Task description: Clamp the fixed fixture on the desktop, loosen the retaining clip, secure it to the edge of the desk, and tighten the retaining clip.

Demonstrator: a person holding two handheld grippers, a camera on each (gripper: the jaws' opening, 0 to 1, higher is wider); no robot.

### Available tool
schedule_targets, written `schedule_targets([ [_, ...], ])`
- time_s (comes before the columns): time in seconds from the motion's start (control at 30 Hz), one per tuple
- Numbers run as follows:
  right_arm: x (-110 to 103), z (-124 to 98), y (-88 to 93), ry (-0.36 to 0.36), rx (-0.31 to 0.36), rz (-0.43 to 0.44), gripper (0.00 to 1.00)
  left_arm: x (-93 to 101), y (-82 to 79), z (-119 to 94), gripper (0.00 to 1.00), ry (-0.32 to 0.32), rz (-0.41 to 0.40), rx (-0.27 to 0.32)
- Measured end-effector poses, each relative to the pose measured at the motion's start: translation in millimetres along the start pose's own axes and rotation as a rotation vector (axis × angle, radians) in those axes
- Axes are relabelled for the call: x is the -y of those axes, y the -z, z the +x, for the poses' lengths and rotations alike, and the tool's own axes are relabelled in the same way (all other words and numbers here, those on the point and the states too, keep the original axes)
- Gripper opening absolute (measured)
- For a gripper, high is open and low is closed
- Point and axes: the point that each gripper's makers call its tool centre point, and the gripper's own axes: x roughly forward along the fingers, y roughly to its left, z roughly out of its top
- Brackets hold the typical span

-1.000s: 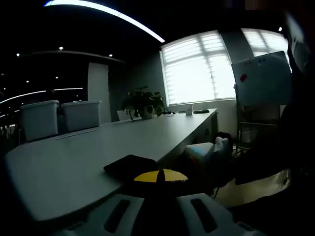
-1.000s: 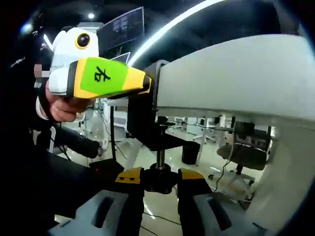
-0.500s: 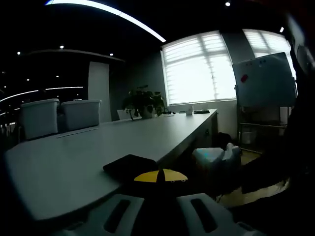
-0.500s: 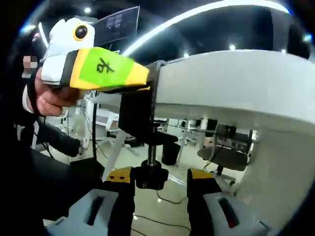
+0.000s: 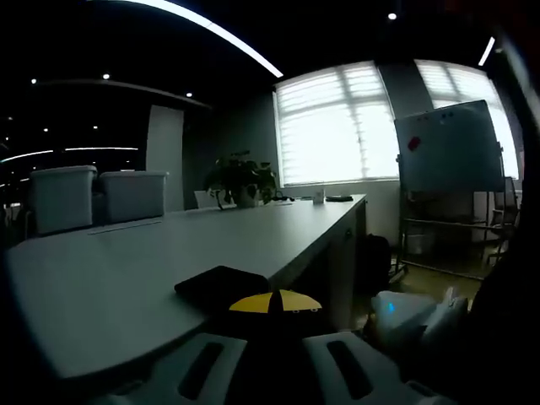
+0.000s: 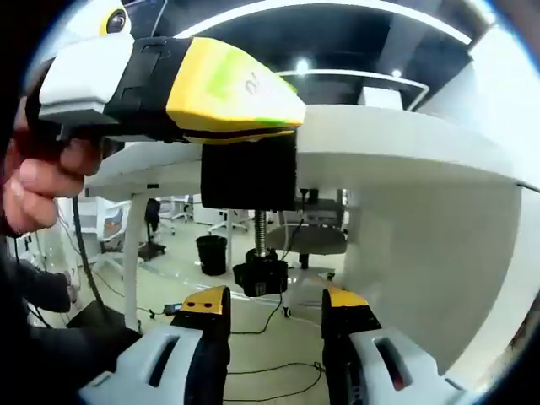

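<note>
The black clamp fixture [image 6: 249, 173] sits over the white desk edge [image 6: 396, 156]. Its threaded screw [image 6: 260, 232] hangs down to the round black retaining knob [image 6: 260, 277]. My left gripper [image 6: 228, 84], yellow and green, is shut on the fixture's top, and a person's hand [image 6: 42, 181] holds that gripper. In the left gripper view its yellow tips [image 5: 274, 302] meet over the fixture's black top plate [image 5: 221, 285] on the desk [image 5: 126, 278]. My right gripper [image 6: 277, 304] is open just below the knob, with a jaw on either side and neither touching it.
Two grey bins [image 5: 93, 198] and a potted plant [image 5: 243, 179] stand far back on the long desk. A whiteboard [image 5: 447, 148] is at the right by bright windows. The right gripper's pale body [image 5: 413, 314] shows low beside the desk. Office chairs [image 6: 308, 240] and a bin [image 6: 211, 253] stand under the desk.
My right gripper has let go of the knob, spread its jaws and dropped a little below it. The left gripper has kept its hold on the fixture.
</note>
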Motion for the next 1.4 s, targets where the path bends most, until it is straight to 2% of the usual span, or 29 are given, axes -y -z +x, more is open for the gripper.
schedule_targets([
  [0.1,-7,4,-1.5,0.008,0.003,0.0,0.43,-0.1,-0.2,0,0.01,0.006,-0.006,0.007],
  [0.2,-12,5,-10.2,0.018,0.028,-0.01,0.43,0.1,-0.3,0,0.01,0.009,-0.005,0.007],
  [0.33,-12,10,-16.4,0.016,0.042,-0.029,0.43,0.4,-0.4,-1,0.01,0.013,-0.006,0.01],
  [0.37,-11,11,-15.8,0.017,0.036,-0.029,0.41,0.5,-0.4,-1,0.01,0.013,-0.005,0.012],
  [0.43,-9,12,-11.8,0.034,0.004,-0.039,0.27,0.7,-0.3,-1,0.01,0.011,-0.006,0.014],
  [0.47,-14,12,-11.6,0.019,0.005,-0.028,0.25,1.1,-0.5,-1,0.01,0.012,-0.005,0.014],
  [0.5,-17,11,-10.7,0.012,0.01,-0.023,0.25,1.1,0.6,-1,0.01,0.012,-0.003,0.008],
  [0.57,-14,10,-13.6,0.036,0.031,-0.089,0.25,1.2,0.3,-2,0.01,0.013,-0.005,0.011],
  [0.63,-16,10,-13.3,0.026,0.03,-0.095,0.25,1.3,0.4,-2,0.01,0.013,-0.004,0.011],
  [0.7,-16,11,-15.3,0.026,0.023,-0.153,0.25,1.5,0.4,-2,0.01,0.012,-0.005,0.011],
  [0.9,-17,10,-14.9,-0.004,0.02,-0.146,0.24,2.7,0.8,-1,0.01,0.007,0.004,0.009],
  [0.97,-21,10,-15.4,-0.072,0.033,-0.163,0.24,2.9,0.8,-1,0.01,0.006,-0.003,0.008],
  [1.03,-21,10,-14.9,-0.135,0.042,-0.124,0.23,2.8,0.8,-1,0.01,0.005,-0.012,0.01],
  [1.13,-27,11,-15.5,-0.261,0.063,-0.144,0.23,3.7,1.0,-1,0.01,0.001,-0.011,0.009],
  [1.2,-25,13,-15.7,-0.319,0.064,-0.199,0.23,4.2,1.1,0,0.01,-0.002,-0.003,0.003],
  [1.27,-28,12,-15.7,-0.403,0.067,-0.175,0.23,4.6,1.4,-1,0.01,-0.006,0.007,-0.005],
  [1.33,-29,11,-16.0,-0.493,0.076,-0.219,0.23,4.5,1.3,-1,0.01,-0.009,0.012,-0.014],
  [1.4,-31,9,-15.2,-0.606,0.072,-0.221,0.23,4.7,1.3,-1,0.01,-0.007,0.022,-0.026],
])
